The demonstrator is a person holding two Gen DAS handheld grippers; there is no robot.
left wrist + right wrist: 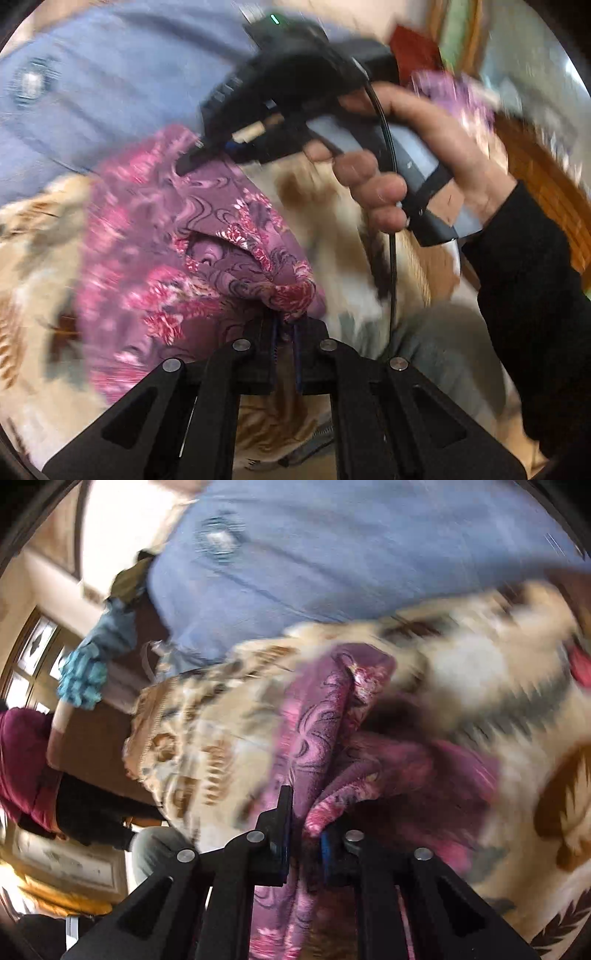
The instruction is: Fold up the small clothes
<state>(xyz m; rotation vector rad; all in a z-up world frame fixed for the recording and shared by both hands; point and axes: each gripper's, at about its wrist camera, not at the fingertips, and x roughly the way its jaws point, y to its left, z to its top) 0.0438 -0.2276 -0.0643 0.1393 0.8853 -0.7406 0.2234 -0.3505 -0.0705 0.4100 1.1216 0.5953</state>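
Both hand-held grippers, L (284, 334) & R (304, 834), pinch purple floral cloth (207, 236).

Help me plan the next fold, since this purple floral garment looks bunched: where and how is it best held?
Probably by its edges, one bunched corner per gripper, as now. The left gripper pinches a gathered corner of the purple floral garment; the right gripper clamps another bunched edge, cloth hanging through. Approaching from the near side over the beige patterned blanket seems best, since the loose middle is crumpled.

A home bedroom: patterned blanket (480, 686), blue pillow (332, 554), wooden door (33, 646).
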